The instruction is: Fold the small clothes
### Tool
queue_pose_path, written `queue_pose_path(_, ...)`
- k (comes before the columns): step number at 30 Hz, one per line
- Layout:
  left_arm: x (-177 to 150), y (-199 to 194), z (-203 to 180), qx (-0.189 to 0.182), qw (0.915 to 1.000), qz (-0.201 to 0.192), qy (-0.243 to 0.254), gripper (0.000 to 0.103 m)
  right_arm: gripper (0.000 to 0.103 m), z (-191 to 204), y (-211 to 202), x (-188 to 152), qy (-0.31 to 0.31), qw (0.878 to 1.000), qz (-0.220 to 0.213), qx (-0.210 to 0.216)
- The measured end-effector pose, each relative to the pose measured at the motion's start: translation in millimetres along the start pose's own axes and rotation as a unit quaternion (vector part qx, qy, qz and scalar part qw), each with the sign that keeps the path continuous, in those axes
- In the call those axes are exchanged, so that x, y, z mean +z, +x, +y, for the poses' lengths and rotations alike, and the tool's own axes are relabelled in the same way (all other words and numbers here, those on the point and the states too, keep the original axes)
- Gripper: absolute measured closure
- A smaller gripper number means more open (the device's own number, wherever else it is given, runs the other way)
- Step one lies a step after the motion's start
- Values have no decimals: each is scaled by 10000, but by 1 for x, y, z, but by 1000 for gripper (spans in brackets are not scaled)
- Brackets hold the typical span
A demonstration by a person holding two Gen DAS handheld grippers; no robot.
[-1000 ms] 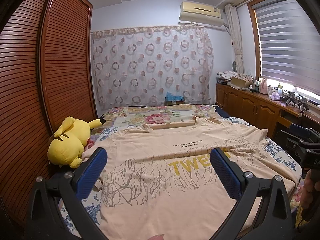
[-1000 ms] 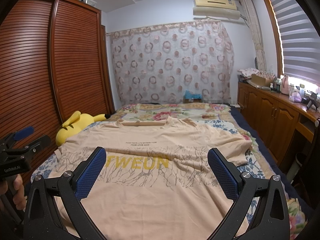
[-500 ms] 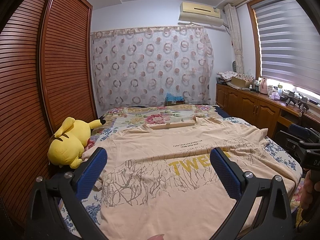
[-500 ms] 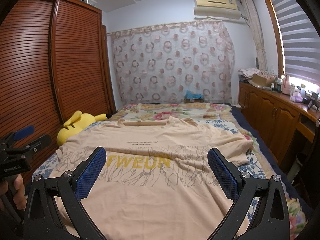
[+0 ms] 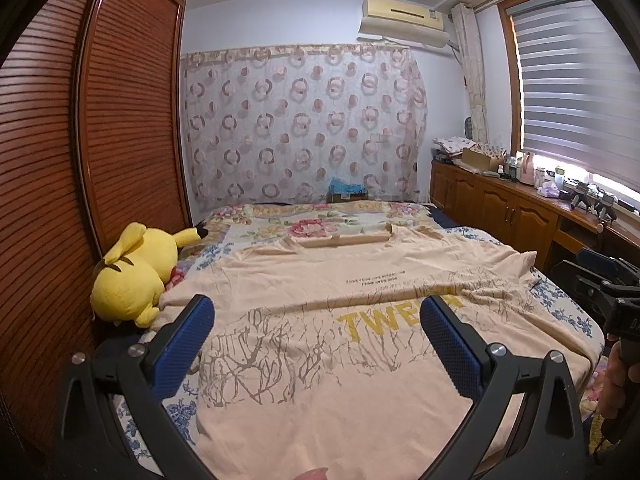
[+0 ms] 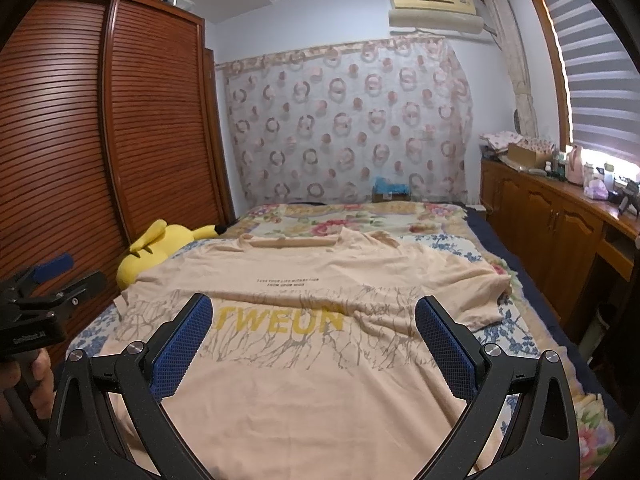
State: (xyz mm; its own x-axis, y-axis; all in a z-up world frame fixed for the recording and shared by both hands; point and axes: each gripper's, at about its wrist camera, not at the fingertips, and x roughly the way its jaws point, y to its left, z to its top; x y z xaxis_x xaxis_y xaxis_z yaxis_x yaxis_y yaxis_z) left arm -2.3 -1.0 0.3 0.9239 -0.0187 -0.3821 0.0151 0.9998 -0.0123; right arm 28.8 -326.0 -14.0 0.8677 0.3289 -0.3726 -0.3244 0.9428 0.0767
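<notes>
Floral bed [image 5: 320,226], peach T-shirt [image 6: 320,360] spread flat, both hand-held grippers [image 5: 316,316] [image 6: 312,314] spread apart

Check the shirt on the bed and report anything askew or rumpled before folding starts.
The peach T-shirt lies spread print-up on the floral bedspread, not quite flat: a crease ridge crosses it near the yellow lettering, and the right sleeve is bunched. The yellow plush toy lies beside the shirt's left sleeve. No visible damage.
</notes>
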Motion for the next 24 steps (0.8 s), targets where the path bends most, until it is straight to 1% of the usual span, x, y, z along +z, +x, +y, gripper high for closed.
queue_pose_path(5,-10,17,21,36,9996,219,-154,0,0,6,16,-6,-27,10000,45,76)
queue_pose_path(10,-20,34,52,162,9987,394,-274,0,0,14,31,-10,-184,9997,125,41)
queue_pose_path(12,-23,39,63,240,9983,444,-298,0,0,16,36,-13,-224,9996,168,99)
queue_pose_path(17,-31,52,90,462,9966,591,-349,0,0,16,52,-21,-345,9976,428,409)
queue_pose_path(21,-39,63,115,518,9946,830,-346,0,0,18,67,-27,-457,9945,767,553)
queue_pose_path(24,-45,71,135,520,9920,1042,-491,0,0,20,75,-31,-522,9920,938,659)
